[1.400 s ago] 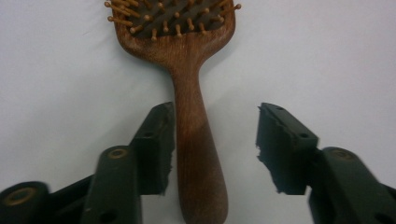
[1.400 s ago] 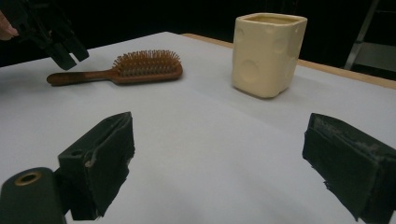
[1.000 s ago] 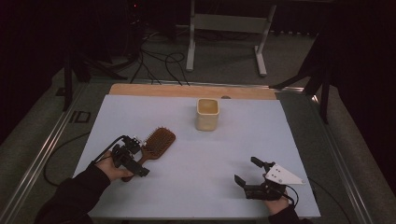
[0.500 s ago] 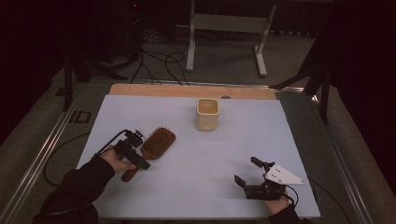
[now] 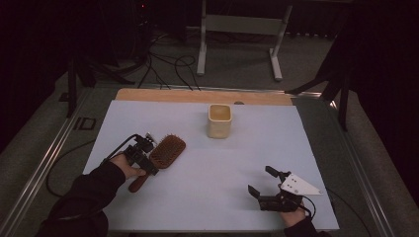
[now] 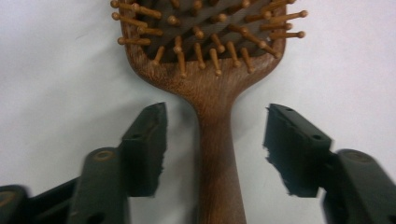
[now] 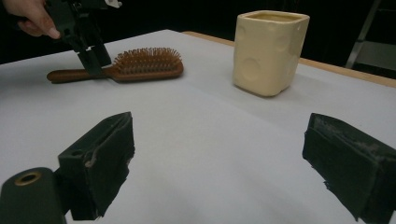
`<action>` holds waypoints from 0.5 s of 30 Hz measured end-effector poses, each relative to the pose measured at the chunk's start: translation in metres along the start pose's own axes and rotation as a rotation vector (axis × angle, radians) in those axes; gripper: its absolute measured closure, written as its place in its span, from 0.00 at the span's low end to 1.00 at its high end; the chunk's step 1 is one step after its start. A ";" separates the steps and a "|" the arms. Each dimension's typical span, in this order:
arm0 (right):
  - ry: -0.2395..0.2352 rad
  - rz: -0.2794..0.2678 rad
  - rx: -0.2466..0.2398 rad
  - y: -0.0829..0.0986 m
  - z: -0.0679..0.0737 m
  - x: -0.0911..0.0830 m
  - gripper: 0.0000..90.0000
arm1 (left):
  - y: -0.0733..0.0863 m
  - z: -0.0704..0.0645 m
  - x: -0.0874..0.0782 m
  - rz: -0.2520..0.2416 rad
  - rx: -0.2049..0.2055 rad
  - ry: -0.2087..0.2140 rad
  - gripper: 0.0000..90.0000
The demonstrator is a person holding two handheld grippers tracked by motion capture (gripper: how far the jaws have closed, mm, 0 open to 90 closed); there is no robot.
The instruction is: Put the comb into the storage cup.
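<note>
No text, label, brand, number or sign can be read anywhere here. The brush [image 6: 219, 70] shows bare wood grain on its handle and head, with no mark. The cup [image 7: 270, 51], beyond the brush, has plain cream sides with shallow round dimples and no print. The grey plate [image 5: 299, 185] on the right gripper [image 5: 262, 183] carries a few small dots, too small to read as characters.

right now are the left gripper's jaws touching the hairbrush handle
Apart. In the left gripper view the left gripper straddles the hairbrush handle with its jaws open, and white table shows between each jaw and the wood.
</note>
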State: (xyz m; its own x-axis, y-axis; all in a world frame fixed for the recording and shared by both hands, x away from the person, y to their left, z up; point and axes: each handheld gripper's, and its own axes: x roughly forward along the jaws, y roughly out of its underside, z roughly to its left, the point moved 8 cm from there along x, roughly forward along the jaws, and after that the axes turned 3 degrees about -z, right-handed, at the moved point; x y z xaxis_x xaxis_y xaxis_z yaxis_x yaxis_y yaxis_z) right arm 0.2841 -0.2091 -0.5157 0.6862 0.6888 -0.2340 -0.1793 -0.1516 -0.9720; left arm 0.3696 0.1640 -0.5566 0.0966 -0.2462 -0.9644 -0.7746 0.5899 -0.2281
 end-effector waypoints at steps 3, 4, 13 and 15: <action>-0.001 0.001 0.002 0.000 0.000 0.000 0.10 | 0.001 0.002 0.003 0.020 -0.002 -0.013 0.51; 0.000 0.001 0.001 0.000 0.000 0.000 0.10 | 0.000 0.002 0.004 0.024 0.000 -0.014 0.54; 0.001 0.002 0.000 0.000 0.000 0.000 0.10 | -0.001 -0.001 0.009 0.053 0.012 -0.034 0.68; 0.000 0.000 0.002 0.000 0.000 0.000 0.10 | -0.001 -0.002 0.009 0.058 0.012 -0.047 0.70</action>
State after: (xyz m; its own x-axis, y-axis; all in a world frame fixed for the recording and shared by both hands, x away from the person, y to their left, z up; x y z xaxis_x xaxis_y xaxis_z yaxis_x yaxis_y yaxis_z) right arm 0.2840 -0.2093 -0.5155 0.6863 0.6887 -0.2338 -0.1805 -0.1501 -0.9720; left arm 0.3702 0.1597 -0.5651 0.0812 -0.1749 -0.9812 -0.7725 0.6111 -0.1728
